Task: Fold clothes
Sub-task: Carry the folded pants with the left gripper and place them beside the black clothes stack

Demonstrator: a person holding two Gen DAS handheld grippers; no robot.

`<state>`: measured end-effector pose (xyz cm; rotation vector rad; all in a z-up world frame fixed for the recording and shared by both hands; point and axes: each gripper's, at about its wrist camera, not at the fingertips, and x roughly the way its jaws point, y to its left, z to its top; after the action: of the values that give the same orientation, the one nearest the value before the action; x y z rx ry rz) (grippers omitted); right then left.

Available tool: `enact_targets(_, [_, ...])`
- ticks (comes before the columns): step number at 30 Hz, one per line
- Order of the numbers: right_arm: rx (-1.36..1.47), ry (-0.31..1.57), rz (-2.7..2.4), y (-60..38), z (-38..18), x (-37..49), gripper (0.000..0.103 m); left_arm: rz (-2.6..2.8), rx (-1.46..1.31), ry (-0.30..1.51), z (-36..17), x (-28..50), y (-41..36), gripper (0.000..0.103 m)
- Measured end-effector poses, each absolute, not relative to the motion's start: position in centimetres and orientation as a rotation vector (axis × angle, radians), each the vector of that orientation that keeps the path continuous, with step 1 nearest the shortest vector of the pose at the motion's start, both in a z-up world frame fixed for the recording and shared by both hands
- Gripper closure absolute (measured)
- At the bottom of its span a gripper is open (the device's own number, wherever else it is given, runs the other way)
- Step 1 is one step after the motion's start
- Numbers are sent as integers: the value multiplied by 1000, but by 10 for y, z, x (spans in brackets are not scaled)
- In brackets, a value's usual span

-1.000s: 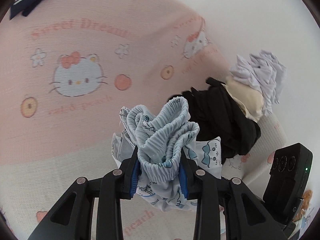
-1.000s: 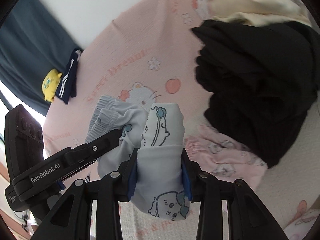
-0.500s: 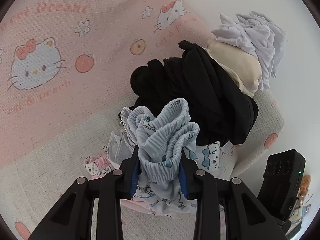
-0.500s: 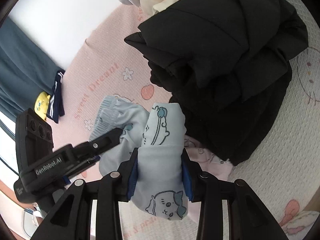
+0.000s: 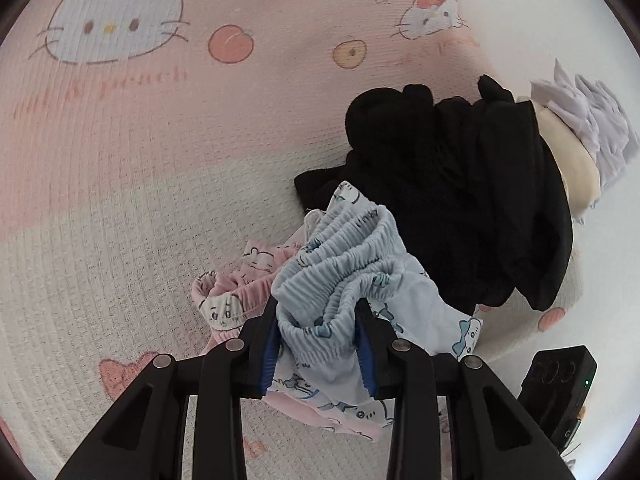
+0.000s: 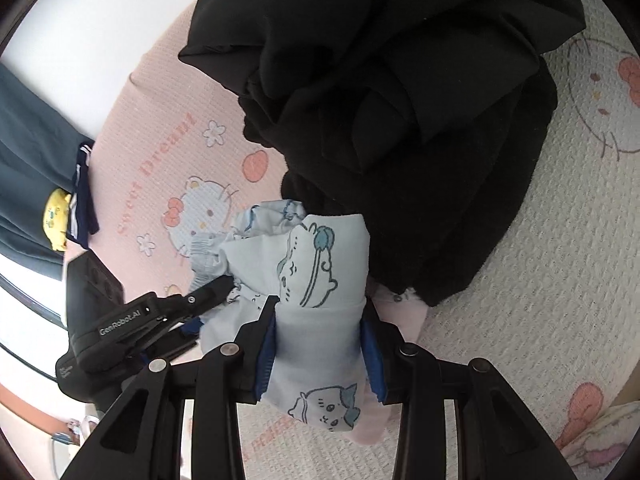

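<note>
Light blue shorts (image 5: 352, 264) printed with cartoon animals hang bunched between both grippers. My left gripper (image 5: 318, 336) is shut on their ribbed elastic waistband. My right gripper (image 6: 320, 336) is shut on a folded stretch of the same shorts (image 6: 320, 280). The left gripper (image 6: 208, 292) also shows at the left of the right wrist view, close beside the right one. Under the shorts lies a pink printed garment (image 5: 236, 288) on the bedspread, its edge (image 6: 404, 316) showing in the right wrist view too.
A heap of black clothing (image 5: 460, 184) lies just beyond the shorts, with cream (image 5: 576, 168) and white (image 5: 584, 116) garments behind it. The pink and white cat-print bedspread (image 5: 140, 140) stretches left. A navy striped garment (image 6: 82, 196) and a yellow toy (image 6: 56, 212) lie at its far edge.
Both grippers have sunk toward the bed with the shorts in them. The black heap and the pink garment have come closer, and the shorts now hang right over the pink garment.
</note>
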<state>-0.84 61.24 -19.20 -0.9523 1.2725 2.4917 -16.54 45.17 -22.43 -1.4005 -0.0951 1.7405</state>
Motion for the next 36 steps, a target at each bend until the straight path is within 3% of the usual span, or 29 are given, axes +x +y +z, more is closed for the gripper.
enact_targets(3, [-973,1239,2481,612,-193,-7,64,1764,-1354,25,-221,-159,461,70])
enact_targets(6, [-943,1198,2492,612,-185,-1,48,1846,-1319,215,-214,-149,473,46])
enact_targets(8, [-902,1165,2522,612,-178,5,42,1870,-1323,251,-209,-146,473,45])
enact_targets(15, [-729,1036,2584,606,-156,27,42,1882,-1298,248,-192,-138,470,45])
enact_targets(18, [-739,962,2596,603,-152,24,47,1901,-1254,266,-186,-131,467,45])
enact_targets(20, [-720,901,2590,606,-145,17,59,1922,-1226,261,-181,-130,460,45])
enact_targets(23, [-727,880,2566,605,-151,24,64,1963,-1148,263,-173,-125,452,45])
enact_targets(30, [-879,882,2467,612,-171,11,67,1989,-1098,408,-186,-134,461,45])
enact_targets(36, [-971,776,2417,607,-170,5,67,1953,-1170,390,-207,-155,473,43])
